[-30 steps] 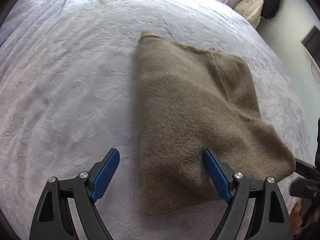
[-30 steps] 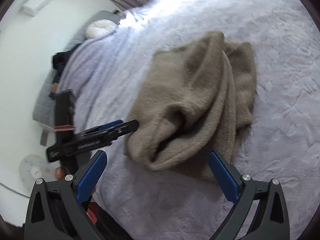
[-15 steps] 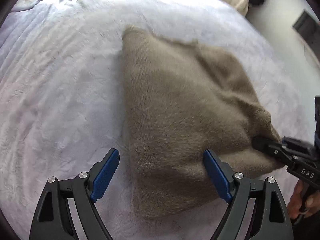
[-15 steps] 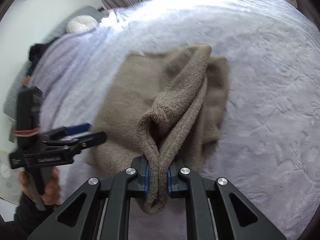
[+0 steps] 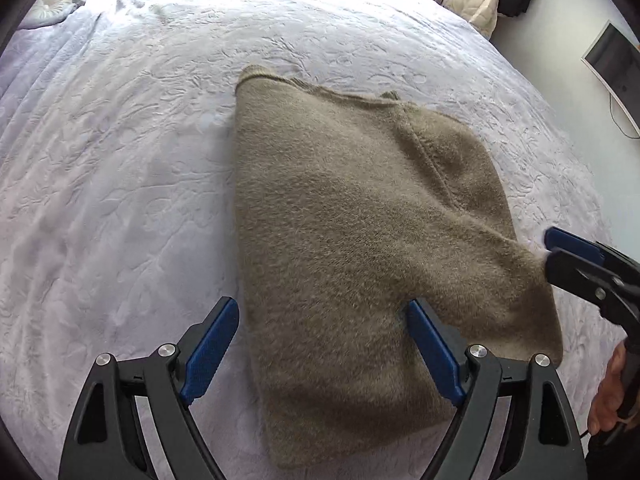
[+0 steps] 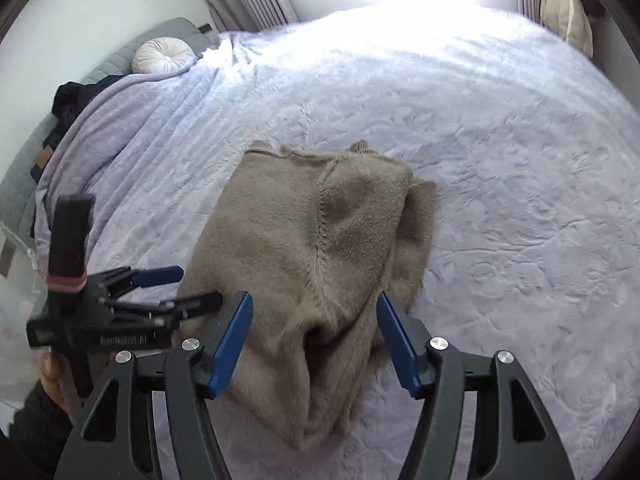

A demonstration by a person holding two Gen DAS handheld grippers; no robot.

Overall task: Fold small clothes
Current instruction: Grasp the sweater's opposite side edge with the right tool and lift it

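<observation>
Now, right gripper (image 6: pixel 316 340): jaws just reopened, sweater (image 6: pixel 320 248) corner dropped between them, unpinched.
Left gripper (image 5: pixel 324 354): spread wide astride sweater's near edge.
Fold: bunched, needs regrasping.

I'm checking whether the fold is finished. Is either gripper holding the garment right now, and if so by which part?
Nothing is held. The left gripper and right gripper, whose jaws have just been opening, both stand open over the fuzzy tan knitted sweater lying on the pale lavender bedspread.
</observation>
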